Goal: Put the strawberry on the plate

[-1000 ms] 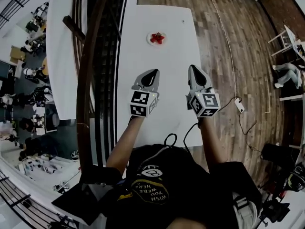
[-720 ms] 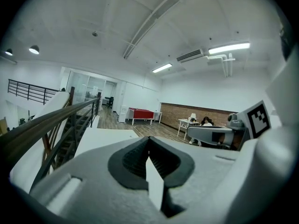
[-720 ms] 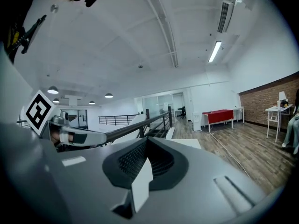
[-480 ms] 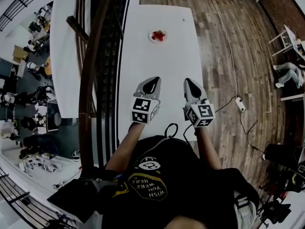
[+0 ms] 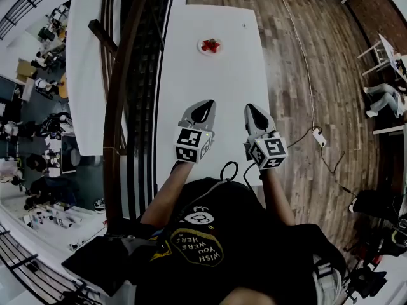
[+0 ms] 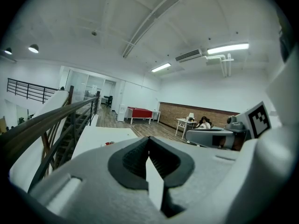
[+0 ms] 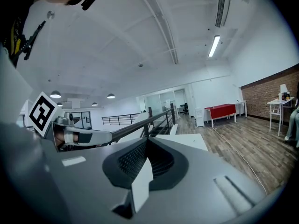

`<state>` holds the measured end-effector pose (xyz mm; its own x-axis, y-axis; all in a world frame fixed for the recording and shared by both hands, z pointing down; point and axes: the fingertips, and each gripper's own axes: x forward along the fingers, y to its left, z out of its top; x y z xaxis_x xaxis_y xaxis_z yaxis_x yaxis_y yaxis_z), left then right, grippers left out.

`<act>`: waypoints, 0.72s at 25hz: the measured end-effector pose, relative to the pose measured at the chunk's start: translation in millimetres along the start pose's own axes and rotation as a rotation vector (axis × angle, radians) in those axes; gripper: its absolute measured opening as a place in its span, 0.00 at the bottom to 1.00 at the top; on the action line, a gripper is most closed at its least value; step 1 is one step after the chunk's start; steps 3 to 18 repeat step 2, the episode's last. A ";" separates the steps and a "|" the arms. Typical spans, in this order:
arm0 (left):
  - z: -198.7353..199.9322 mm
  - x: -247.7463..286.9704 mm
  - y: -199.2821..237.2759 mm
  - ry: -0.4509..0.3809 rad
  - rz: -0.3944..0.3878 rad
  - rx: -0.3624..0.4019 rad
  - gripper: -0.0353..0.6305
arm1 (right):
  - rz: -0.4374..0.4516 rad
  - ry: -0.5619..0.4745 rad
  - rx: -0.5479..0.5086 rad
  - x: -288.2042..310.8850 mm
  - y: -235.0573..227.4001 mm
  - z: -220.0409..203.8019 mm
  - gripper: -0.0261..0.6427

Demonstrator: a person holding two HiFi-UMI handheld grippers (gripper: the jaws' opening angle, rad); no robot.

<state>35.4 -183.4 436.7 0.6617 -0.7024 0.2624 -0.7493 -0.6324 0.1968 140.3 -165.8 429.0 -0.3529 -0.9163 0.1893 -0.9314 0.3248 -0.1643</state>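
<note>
A red strawberry (image 5: 210, 44) lies on a small white plate (image 5: 201, 49) at the far end of the long white table (image 5: 216, 81). In the left gripper view the strawberry (image 6: 109, 143) is a tiny red spot far ahead. My left gripper (image 5: 205, 105) and right gripper (image 5: 249, 108) hover side by side over the near part of the table, well short of the plate. The left gripper (image 6: 148, 139) is shut with nothing in it, and so is the right gripper (image 7: 146, 140). Both point up and away along the table.
A dark stair railing (image 5: 121, 75) runs along the table's left side. Wooden floor lies to the right, with a thin cable (image 5: 305, 62) and a white power strip (image 5: 318, 140). A red table (image 6: 140, 112) stands far off.
Both grippers have drawn back toward the person, farther from the plate, mostly in the first half second. The strawberry stays on the plate.
</note>
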 end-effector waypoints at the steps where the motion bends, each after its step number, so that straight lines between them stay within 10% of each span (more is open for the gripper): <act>1: 0.8 0.0 0.6 -0.003 0.000 -0.001 0.05 | 0.003 -0.001 -0.001 0.1 0.6 0.6 0.04; 18: 1.8 0.1 1.2 -0.006 0.000 -0.003 0.05 | 0.006 -0.003 -0.003 0.3 1.2 1.2 0.04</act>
